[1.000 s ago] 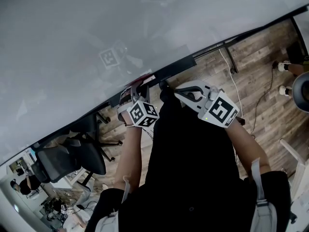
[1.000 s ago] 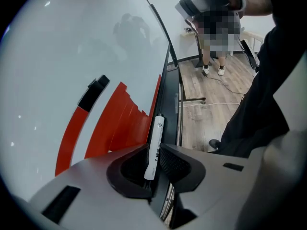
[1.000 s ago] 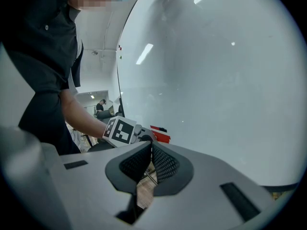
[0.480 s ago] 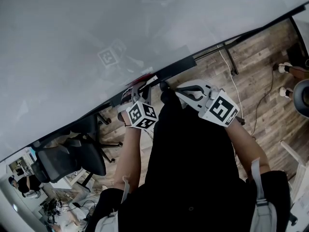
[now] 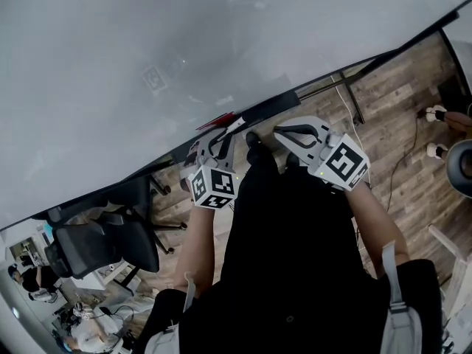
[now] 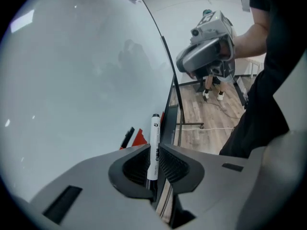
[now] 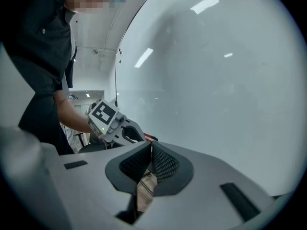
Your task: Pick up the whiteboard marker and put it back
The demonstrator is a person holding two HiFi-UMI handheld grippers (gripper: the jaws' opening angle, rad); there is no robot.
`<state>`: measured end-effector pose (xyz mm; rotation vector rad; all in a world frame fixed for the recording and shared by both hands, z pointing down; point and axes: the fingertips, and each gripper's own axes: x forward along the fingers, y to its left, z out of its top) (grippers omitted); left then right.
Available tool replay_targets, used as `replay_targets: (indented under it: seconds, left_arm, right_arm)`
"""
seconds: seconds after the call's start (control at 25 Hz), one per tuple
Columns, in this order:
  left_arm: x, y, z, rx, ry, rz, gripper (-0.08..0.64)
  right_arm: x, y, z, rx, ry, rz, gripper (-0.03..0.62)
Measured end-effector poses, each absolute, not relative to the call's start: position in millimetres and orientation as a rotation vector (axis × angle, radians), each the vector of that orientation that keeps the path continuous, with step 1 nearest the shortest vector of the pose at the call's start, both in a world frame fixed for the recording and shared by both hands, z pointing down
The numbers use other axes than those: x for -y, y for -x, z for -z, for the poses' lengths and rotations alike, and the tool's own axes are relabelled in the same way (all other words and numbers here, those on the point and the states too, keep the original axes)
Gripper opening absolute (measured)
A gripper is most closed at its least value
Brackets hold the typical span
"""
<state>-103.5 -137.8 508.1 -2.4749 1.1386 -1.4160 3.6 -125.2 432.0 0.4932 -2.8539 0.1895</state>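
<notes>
Now the left gripper point(image 6: 154, 151) is edging up toward the dark tray ledge point(image 5: 274, 105) that runs along the bottom of the big white whiteboard point(image 5: 184, 43). A second ago it was hanging lower, against the person's black shirt. Its jaws are pinching in tight on the white whiteboard marker with the black cap point(image 6: 154, 133), gripping it round the lower barrel. The capped end is poking out ahead, pointing along the ledge and just beside the board's face. So the marker is off the tray and in that gripper's grasp, not yet set down.

The right gripper point(image 7: 150, 150) is riding alongside, near the left one, doing no work. Its ribbed pads are meeting at the tips with nothing between them.

A red wedge-shaped piece point(image 6: 139, 138) and a small black pen point(image 6: 127, 137) are already lying on the ledge just left of the marker's line. To my eye the pick-up half looks finished and the put-back half is under way. I'd say the next move calls for lowering the barrel flat onto the ledge, clear of those two bits, before easing the jaws apart. Release it tilted and it could roll off the lip.
</notes>
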Motion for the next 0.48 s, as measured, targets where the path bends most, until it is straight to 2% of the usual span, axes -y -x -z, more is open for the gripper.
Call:
replay_targets:
  seconds: [0.48]
  left_arm:
    - [108, 72, -390, -1.179, 2.719, 0.758, 0.064]
  right_arm:
    - [123, -19, -382, 2.938, -0.559, -0.048, 0.020]
